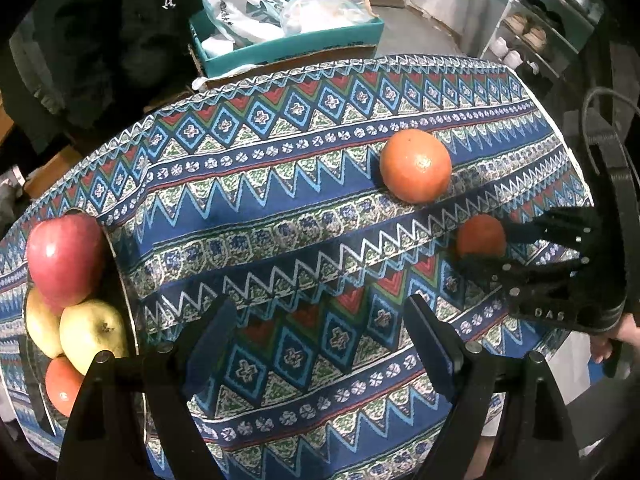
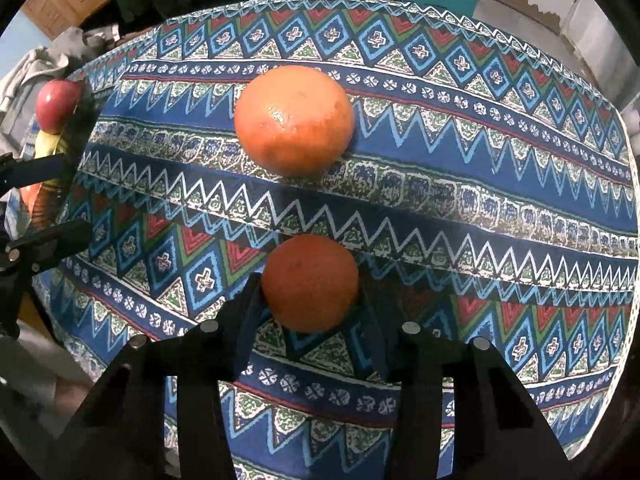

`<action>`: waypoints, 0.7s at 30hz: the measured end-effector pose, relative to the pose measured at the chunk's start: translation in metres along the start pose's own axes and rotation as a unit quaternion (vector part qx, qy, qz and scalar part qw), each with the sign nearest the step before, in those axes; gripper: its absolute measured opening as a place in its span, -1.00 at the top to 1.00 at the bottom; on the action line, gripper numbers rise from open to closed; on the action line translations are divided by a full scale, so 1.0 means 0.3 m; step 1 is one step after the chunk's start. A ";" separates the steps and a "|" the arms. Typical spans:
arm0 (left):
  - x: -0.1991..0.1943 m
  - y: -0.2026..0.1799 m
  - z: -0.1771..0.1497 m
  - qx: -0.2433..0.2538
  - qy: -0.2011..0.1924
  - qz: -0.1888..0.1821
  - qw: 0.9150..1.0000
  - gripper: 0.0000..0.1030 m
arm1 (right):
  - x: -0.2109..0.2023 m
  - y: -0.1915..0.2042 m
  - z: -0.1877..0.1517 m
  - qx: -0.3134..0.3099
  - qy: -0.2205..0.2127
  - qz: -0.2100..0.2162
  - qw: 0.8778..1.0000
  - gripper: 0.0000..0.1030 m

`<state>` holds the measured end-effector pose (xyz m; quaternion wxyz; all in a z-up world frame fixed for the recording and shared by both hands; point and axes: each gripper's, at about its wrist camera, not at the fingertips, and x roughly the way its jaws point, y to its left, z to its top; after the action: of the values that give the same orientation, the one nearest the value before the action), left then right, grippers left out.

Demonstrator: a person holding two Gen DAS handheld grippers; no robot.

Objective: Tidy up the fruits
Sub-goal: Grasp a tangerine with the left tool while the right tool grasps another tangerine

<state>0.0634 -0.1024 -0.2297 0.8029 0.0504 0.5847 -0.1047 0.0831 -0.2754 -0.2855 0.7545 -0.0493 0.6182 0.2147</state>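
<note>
Right hand-held gripper (image 2: 310,304) angled steeply down, apparently pinching small orange (image 2: 310,282); left hand-held gripper (image 1: 316,344) spread.

Patterned tablecloth (image 1: 280,184), teal box (image 1: 288,46) behind, shoe rack (image 1: 532,36) right

A: How many oranges on the cloth?

B: Two loose ones: a small orange (image 2: 310,282) between the right gripper's jaws, and a large orange (image 2: 294,119) beyond their tips.

A: And out left of the left gripper's jaws?

B: A heap of four fruits: one red apple (image 1: 66,258), two yellow apples (image 1: 93,332) (image 1: 40,326), and one more orange fruit (image 1: 62,384) at the bottom.

A: Grippers?

B: Two.
</note>
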 end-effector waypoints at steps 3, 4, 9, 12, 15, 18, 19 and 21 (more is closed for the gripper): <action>-0.002 -0.014 0.023 0.000 -0.005 -0.004 1.000 -0.68 | -0.038 -0.053 0.001 0.015 -0.014 -0.001 1.000 0.12; -0.003 -0.019 0.034 -0.001 -0.008 -0.006 1.000 -0.68 | -0.053 -0.071 0.002 0.020 -0.020 0.000 1.000 0.12; 0.015 -0.052 0.096 -0.002 -0.013 -0.021 1.000 -0.68 | -0.116 -0.162 0.022 0.051 -0.050 -0.019 0.997 0.12; 0.034 -0.078 0.144 0.001 -0.016 -0.028 0.999 -0.68 | -0.146 -0.201 0.026 0.062 -0.064 -0.032 0.996 0.12; 0.055 -0.104 0.186 -0.003 -0.014 -0.032 0.999 -0.68 | -0.165 -0.238 0.043 0.069 -0.073 -0.044 0.994 0.12; 0.085 -0.128 0.229 -0.019 -0.006 -0.045 0.999 -0.68 | -0.178 -0.268 0.059 0.080 -0.084 -0.043 0.992 0.12; 0.092 -0.135 0.240 -0.022 -0.004 -0.049 0.999 -0.68 | -0.183 -0.279 0.060 0.083 -0.086 -0.041 0.992 0.12; 0.109 -0.152 0.265 -0.030 0.001 -0.058 0.998 -0.68 | -0.188 -0.300 0.059 0.087 -0.087 -0.043 0.991 0.12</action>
<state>0.1363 -0.1666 -0.2341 0.7962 -0.0071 0.5901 -0.1332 0.1258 -0.3655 -0.2449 0.8153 0.0094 0.5639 0.1310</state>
